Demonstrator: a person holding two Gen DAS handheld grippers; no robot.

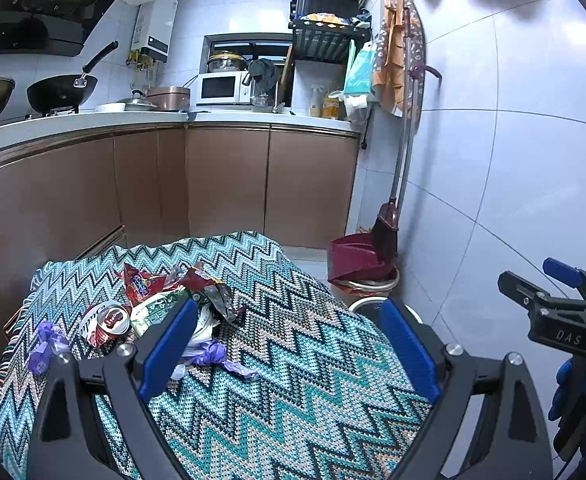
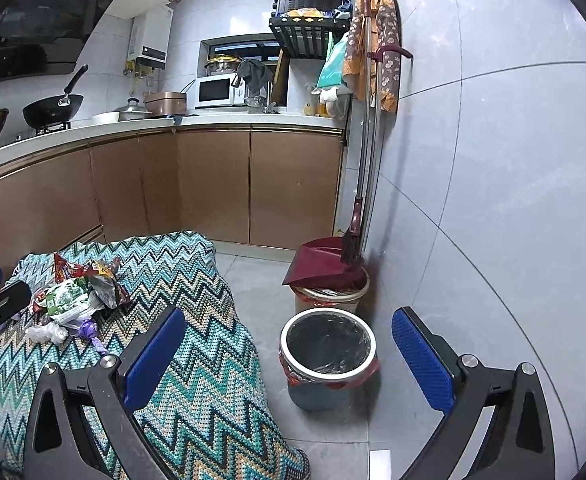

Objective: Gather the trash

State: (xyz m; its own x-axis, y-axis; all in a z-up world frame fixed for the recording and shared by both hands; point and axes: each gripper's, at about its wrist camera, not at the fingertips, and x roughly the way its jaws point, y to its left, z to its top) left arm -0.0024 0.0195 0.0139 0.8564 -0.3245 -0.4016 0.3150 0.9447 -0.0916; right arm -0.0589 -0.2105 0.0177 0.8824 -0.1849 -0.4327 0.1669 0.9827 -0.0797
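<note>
Trash pile (image 1: 161,304) is heaped at the far-left corner of the zigzag-cloth bench (image 1: 293,360), well apart from the lined bin (image 2: 328,344) on the floor off the bench's right edge. Left tool (image 1: 289,344) is held released and empty, with the pile ahead and to its left, its left finger just beside the purple wrapper (image 1: 213,354). Right tool (image 2: 289,354) is likewise released, aimed at the bin, so the left is judged nearer for the pick.

Can (image 1: 105,322) label part-hidden by wrappers (image 1: 161,292), bin (image 1: 367,304) mostly behind left tongs (image 1: 289,344)
</note>
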